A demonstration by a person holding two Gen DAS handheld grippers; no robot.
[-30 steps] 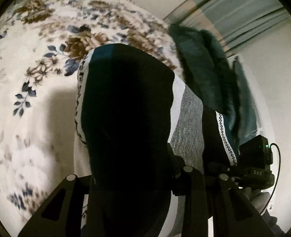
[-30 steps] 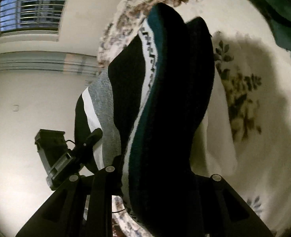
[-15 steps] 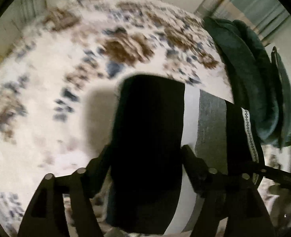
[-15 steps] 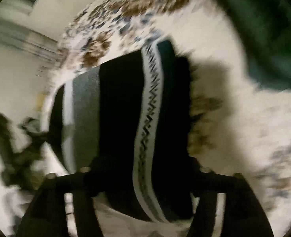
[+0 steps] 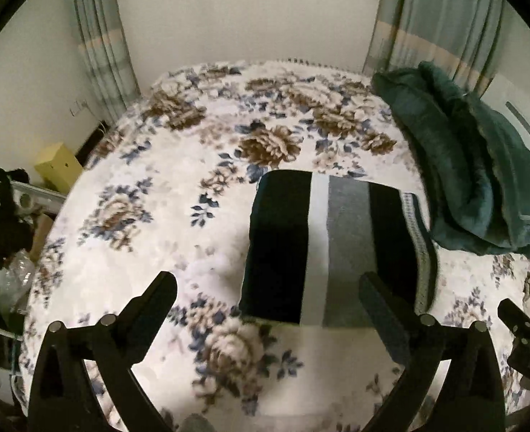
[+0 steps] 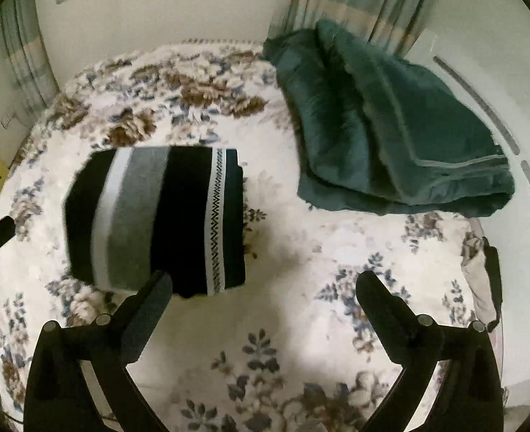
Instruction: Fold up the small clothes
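Note:
A folded striped garment (image 5: 333, 248), black, white and grey with a zigzag band, lies flat on the floral bedspread (image 5: 157, 208). In the right wrist view the garment (image 6: 157, 216) lies left of centre. My left gripper (image 5: 268, 295) is open and empty, raised above the near edge of the garment. My right gripper (image 6: 265, 288) is open and empty, above the bedspread just right of the garment's near corner. Neither gripper touches the cloth.
A folded dark green blanket (image 5: 480, 180) lies on the bed's right side, also in the right wrist view (image 6: 390, 136). A yellow box (image 5: 58, 167) and clutter stand by the bed's left edge. Curtains and a window wall are behind.
Both grippers have let go of the garment, opened and pulled back. The garment, held up close to the cameras before, now lies folded flat on the bed.

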